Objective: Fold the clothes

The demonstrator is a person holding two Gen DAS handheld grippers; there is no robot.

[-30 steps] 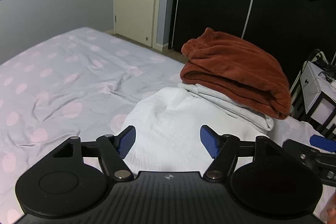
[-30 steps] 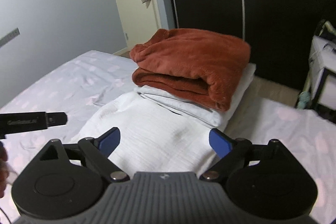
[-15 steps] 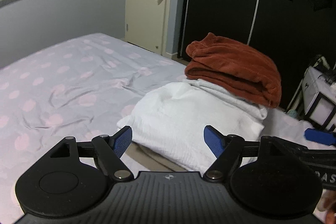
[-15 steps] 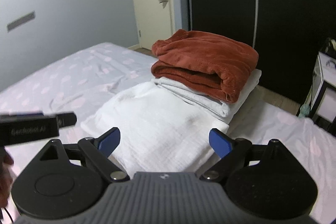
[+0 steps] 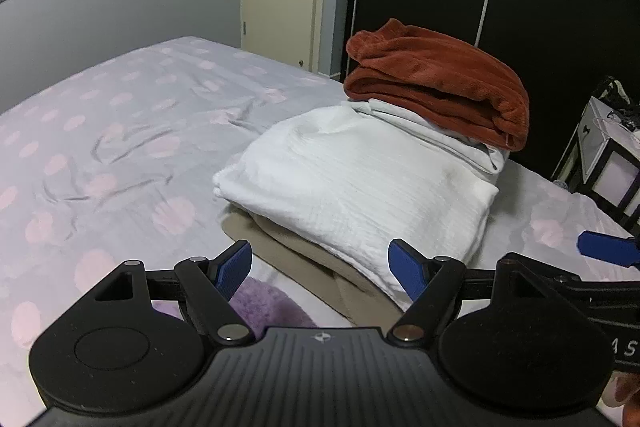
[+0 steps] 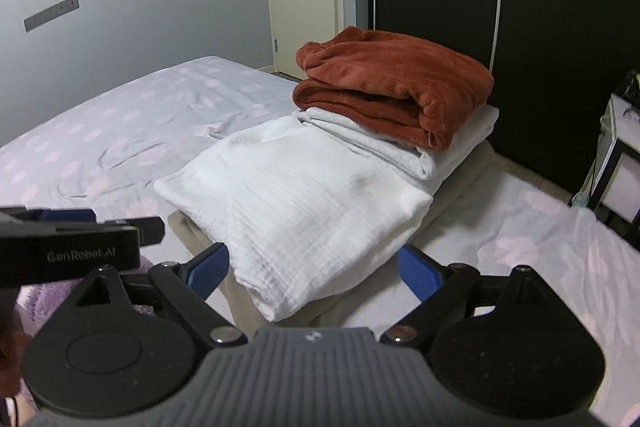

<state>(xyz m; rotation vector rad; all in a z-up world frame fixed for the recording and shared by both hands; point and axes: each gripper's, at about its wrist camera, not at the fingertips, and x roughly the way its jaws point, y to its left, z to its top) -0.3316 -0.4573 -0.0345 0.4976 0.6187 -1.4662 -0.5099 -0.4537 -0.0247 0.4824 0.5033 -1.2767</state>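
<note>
Both claws, left claw (image 5: 320, 269) and right claw (image 6: 314, 273), gape wide and empty over the folded white crinkled cloth (image 6: 296, 203) below the rust-red fleece (image 6: 394, 85), so only the fuzzy lilac garment (image 5: 266, 307) looks unfolded.

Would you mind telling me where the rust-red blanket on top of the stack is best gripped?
Grip the rust-red blanket at its rolled fold end, coming from the near right. That end overhangs the white folded cloth and looks thick and open to reach, so the fingers can likely close around it.

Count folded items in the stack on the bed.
4 visible: rust fleece on top, white folded piece under it, white crinkled cloth in front, beige layer at bottom. More may be hidden.
</note>
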